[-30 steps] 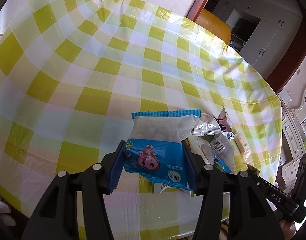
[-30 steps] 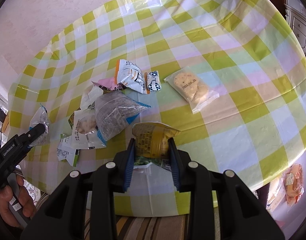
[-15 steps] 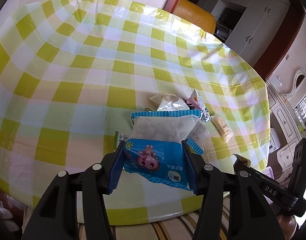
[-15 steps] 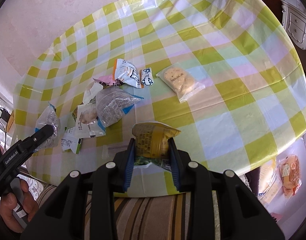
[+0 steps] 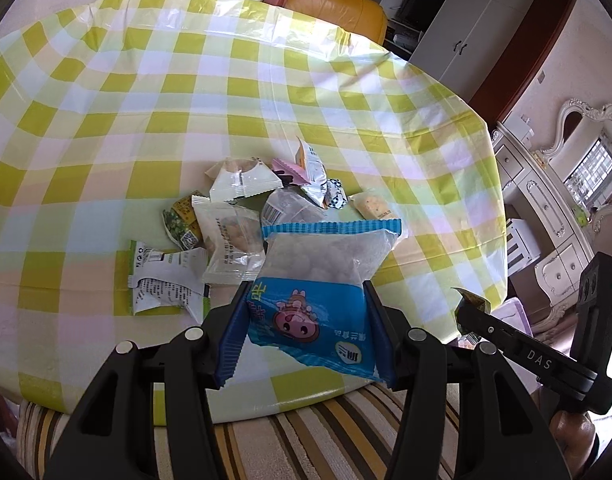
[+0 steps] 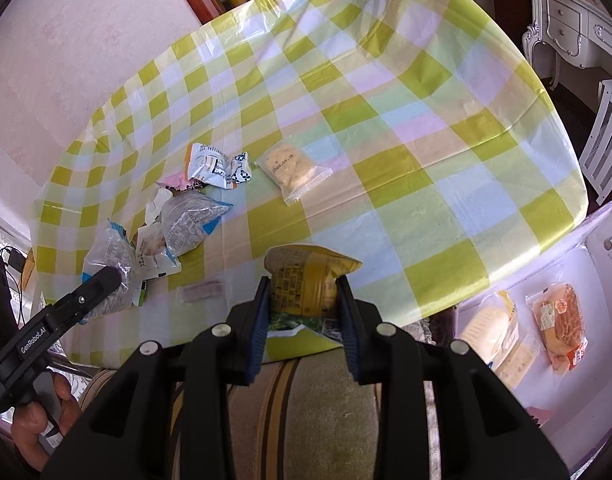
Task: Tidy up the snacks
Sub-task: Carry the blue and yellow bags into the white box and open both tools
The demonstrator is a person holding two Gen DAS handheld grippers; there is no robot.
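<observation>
Blue snack bag (image 5: 317, 300): lower sides covered by left gripper (image 5: 306, 336) pads, small print unreadable. Yellow packet (image 6: 306, 280): bottom hidden between right gripper (image 6: 304, 312) pads, text too small to read. Pile of wrappers (image 5: 242, 216) overlaps, so several packs only partly show. Counter (image 6: 425, 120) near edge hidden behind gripper bodies. Holding hand (image 6: 38, 428) cut off at frame corner.

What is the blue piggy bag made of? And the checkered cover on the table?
The blue piggy bag looks like thin, glossy plastic film: its upper half is see-through, showing pale round snacks, and it crinkles. The checkered cover seems to be thin plastic sheeting too: it shines under the light and keeps sharp fold creases.
</observation>
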